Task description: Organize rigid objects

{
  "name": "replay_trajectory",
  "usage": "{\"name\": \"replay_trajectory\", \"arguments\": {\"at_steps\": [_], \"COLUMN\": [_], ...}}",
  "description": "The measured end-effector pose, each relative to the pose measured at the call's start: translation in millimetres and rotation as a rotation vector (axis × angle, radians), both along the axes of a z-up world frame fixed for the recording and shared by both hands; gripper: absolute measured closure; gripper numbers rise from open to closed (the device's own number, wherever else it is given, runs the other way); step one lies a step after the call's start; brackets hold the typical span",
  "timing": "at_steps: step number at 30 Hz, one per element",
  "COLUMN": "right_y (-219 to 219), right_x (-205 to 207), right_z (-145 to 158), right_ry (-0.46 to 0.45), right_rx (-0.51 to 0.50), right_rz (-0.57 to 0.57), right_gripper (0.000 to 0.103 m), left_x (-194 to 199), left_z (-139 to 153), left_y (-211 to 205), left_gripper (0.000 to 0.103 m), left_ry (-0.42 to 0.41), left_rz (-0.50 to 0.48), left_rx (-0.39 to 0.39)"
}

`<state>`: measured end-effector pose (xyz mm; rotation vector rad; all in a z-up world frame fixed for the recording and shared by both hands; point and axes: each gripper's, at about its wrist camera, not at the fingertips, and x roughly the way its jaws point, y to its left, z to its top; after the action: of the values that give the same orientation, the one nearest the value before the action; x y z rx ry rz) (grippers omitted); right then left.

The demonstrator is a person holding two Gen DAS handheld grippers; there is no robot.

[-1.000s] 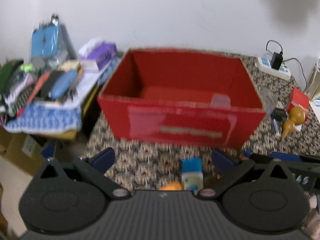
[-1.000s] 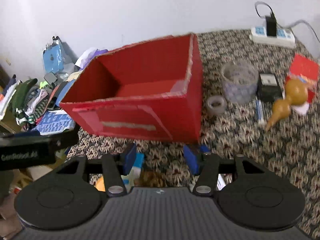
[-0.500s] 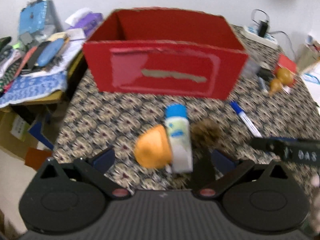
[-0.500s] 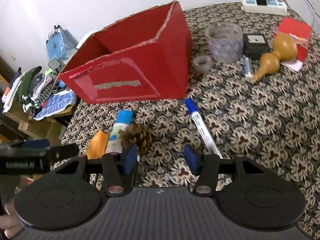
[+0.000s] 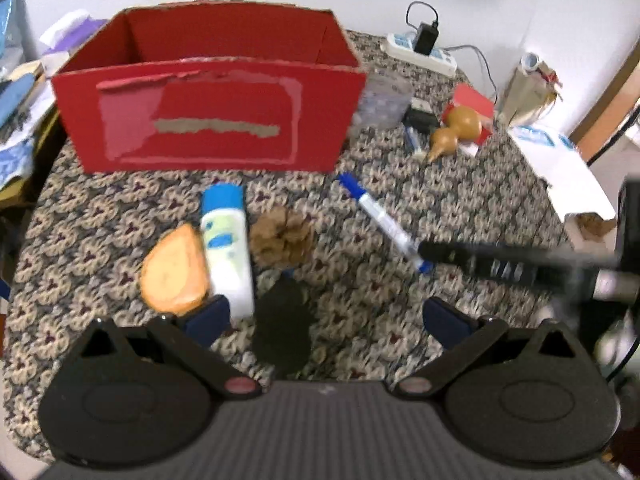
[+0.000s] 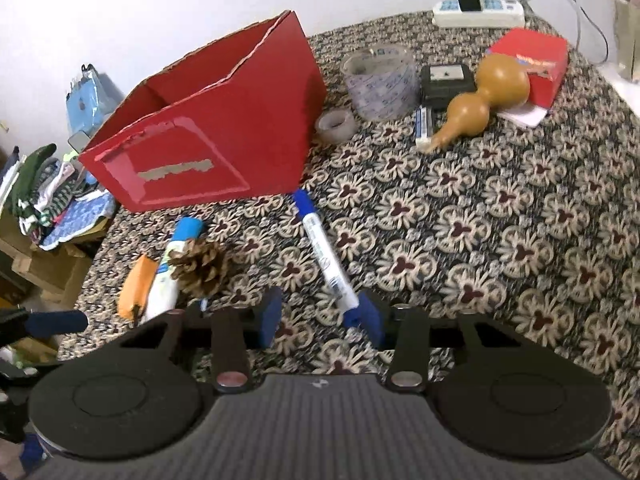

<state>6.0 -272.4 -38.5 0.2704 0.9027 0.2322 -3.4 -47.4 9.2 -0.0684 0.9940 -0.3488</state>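
Note:
An open red cardboard box (image 5: 212, 120) stands at the back of the patterned table; it also shows in the right wrist view (image 6: 208, 148). In front of it lie an orange piece (image 5: 176, 270), a white bottle with a blue cap (image 5: 226, 248), a pine cone (image 5: 282, 236) and a blue-capped marker (image 5: 384, 222). My left gripper (image 5: 326, 320) is open and empty above the table, near the bottle's base. My right gripper (image 6: 320, 316) is open, its fingertips at the marker's near end (image 6: 328, 264). The pine cone (image 6: 198, 268) and bottle (image 6: 172, 268) lie left of it.
Right of the box are a large tape roll (image 6: 378, 80), a small tape roll (image 6: 336, 126), a black device (image 6: 444, 82), a gourd (image 6: 484, 98), a small red box (image 6: 532, 64) and a power strip (image 6: 476, 14). Clutter (image 6: 48, 196) is piled off the table's left edge.
Both grippers pulled back and up from the red box. The bottle, orange piece, pine cone and marker came into full view. My right gripper now sits at the marker's near end.

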Motion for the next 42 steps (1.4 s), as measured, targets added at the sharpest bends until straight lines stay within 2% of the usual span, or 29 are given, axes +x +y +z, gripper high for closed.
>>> {"name": "replay_trajectory", "arguments": {"at_steps": [2,6,11,14,16,20,25,27,29,33,34,35,36,37,42], "right_y": [0.4,4.9,14.7,18.2,19.3,22.9,20.4,19.4,16.9,17.4,18.0,18.3,18.3,17.3,11.0], "right_x": [1.3,-1.2,-0.5,1.5,3.4,9.0,13.3,14.2,16.7,18.9,19.7,20.3,21.2,20.8,20.4], "right_z": [-1.7,-8.6,-18.1,-21.4,-22.8,-23.7,-26.9,-27.7,-29.6,-30.4,-30.2,-29.9,-29.5,-29.1,-25.3], "right_ry": [-0.027,-0.076,-0.098,-0.105,-0.106,-0.105,-0.081,-0.075,-0.061,-0.058,-0.056,-0.054,-0.047,-0.045,-0.029], "right_rx": [-0.03,-0.12,-0.203,-0.225,-0.227,-0.242,-0.224,-0.22,-0.215,-0.206,-0.206,-0.2,-0.184,-0.166,-0.132], "right_rz": [0.009,0.051,0.088,0.096,0.101,0.108,0.123,0.127,0.129,0.137,0.141,0.148,0.156,0.16,0.141], "right_gripper": [0.08,0.08,0.087,0.09,0.091,0.097,0.098,0.098,0.102,0.103,0.103,0.103,0.103,0.103,0.103], "left_x": [12.5,44.6,78.3,100.1,114.5,132.8,143.4,146.4,149.3,153.0,152.9,152.9,153.1,153.1,152.4], "left_z": [3.8,7.7,8.4,-5.1,-17.7,-40.4,-60.7,-66.5,-67.2,-66.3,-66.4,-66.8,-68.2,-69.1,-71.0], "left_y": [1.9,-5.1,-47.9,-66.4,-76.7,-90.9,-99.0,-98.8,-99.8,-103.7,-105.2,-106.5,-106.6,-106.8,-100.3], "left_gripper": [0.001,0.003,0.009,0.012,0.017,0.02,0.021,0.028,0.041,0.048,0.054,0.079,0.089,0.092,0.093], "left_ry": [-0.004,0.044,0.058,0.115,0.171,0.244,0.308,0.323,0.325,0.332,0.331,0.334,0.354,0.363,0.383], "left_rz": [0.031,0.081,0.047,0.035,0.033,0.059,0.07,0.076,0.067,0.055,0.05,0.039,0.03,0.028,0.016], "left_rx": [-0.02,-0.066,-0.036,-0.025,-0.021,0.013,0.05,0.052,0.045,0.027,0.023,0.012,-0.005,-0.013,-0.084]}}
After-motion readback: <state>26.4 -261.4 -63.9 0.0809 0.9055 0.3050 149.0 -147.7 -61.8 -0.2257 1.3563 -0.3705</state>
